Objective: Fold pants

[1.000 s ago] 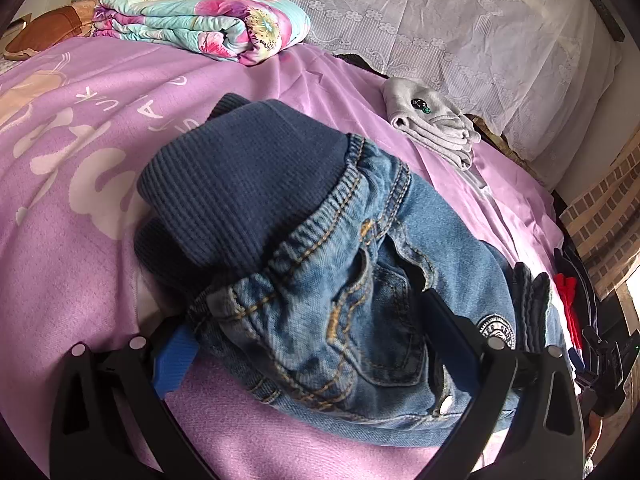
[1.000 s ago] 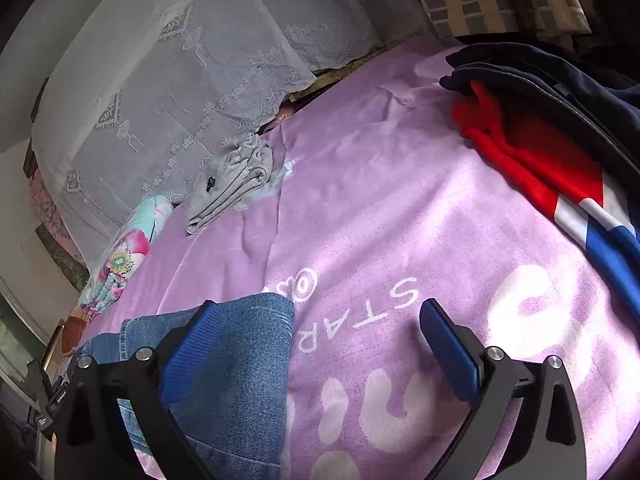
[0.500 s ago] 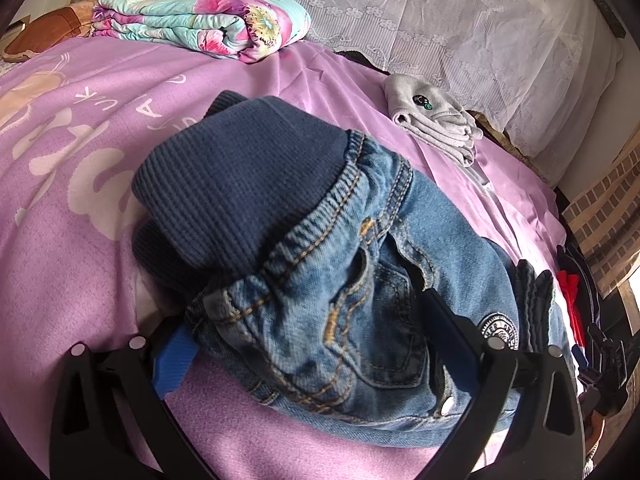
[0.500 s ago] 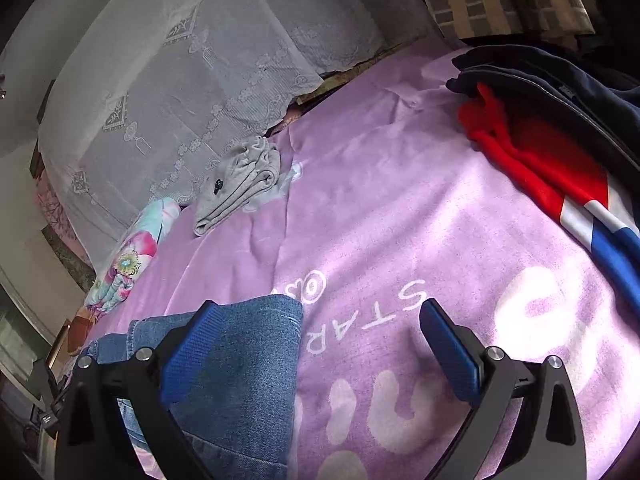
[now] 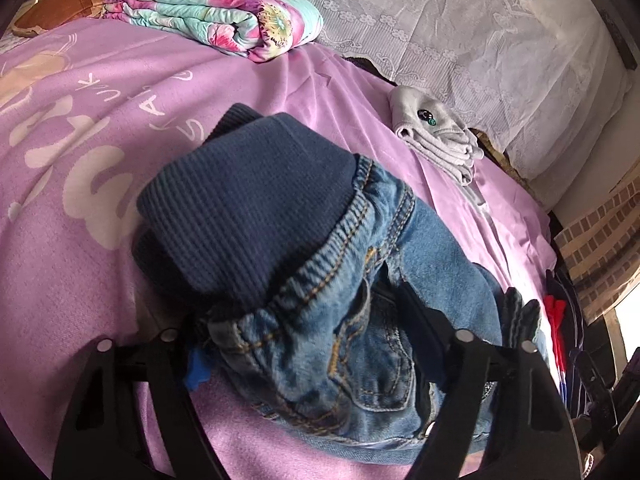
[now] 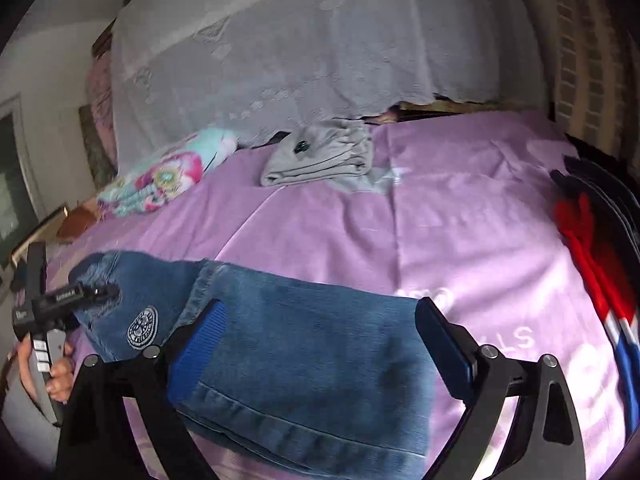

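Jeans on the bed, both hand-held grippers at them.
My left hand-held gripper (image 5: 308, 344) pinches the jeans (image 5: 320, 280) at the waistband; my right hand-held gripper (image 6: 320, 344) is spread wide, the trouser leg lying between its fingers on the purple bed (image 6: 460, 220).

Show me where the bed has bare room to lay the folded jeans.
Free: the purple sheet between the jeans, the grey folded garment and the red and blue clothes. Crowded: the right edge under those clothes, and the floral blanket corner.
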`<state>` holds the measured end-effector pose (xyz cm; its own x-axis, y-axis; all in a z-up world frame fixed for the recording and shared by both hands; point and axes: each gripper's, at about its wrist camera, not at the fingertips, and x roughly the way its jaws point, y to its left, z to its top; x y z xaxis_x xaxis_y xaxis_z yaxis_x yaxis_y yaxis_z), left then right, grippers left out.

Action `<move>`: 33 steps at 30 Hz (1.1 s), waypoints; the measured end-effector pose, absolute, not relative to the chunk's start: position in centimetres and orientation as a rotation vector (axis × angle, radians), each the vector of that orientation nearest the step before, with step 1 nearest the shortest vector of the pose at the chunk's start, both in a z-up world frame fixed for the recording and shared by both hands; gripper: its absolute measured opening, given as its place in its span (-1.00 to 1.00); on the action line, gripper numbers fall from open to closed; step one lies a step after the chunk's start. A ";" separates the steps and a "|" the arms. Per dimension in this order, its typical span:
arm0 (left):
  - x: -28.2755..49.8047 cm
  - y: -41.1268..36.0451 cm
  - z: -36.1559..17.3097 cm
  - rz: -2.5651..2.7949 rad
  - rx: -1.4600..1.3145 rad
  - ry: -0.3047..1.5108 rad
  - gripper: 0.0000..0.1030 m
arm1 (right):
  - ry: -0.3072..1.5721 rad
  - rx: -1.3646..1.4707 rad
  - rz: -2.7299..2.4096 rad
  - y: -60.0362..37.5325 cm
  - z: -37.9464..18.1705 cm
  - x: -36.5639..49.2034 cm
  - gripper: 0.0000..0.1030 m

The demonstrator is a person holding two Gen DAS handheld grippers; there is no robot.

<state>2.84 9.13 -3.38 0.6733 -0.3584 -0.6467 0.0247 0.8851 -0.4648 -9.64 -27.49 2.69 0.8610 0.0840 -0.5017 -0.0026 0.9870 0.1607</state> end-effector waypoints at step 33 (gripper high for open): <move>-9.7 -20.3 8.8 -0.210 0.581 0.268 -0.39 | 0.586 0.731 -0.061 -46.1 -4.3 -9.0 0.93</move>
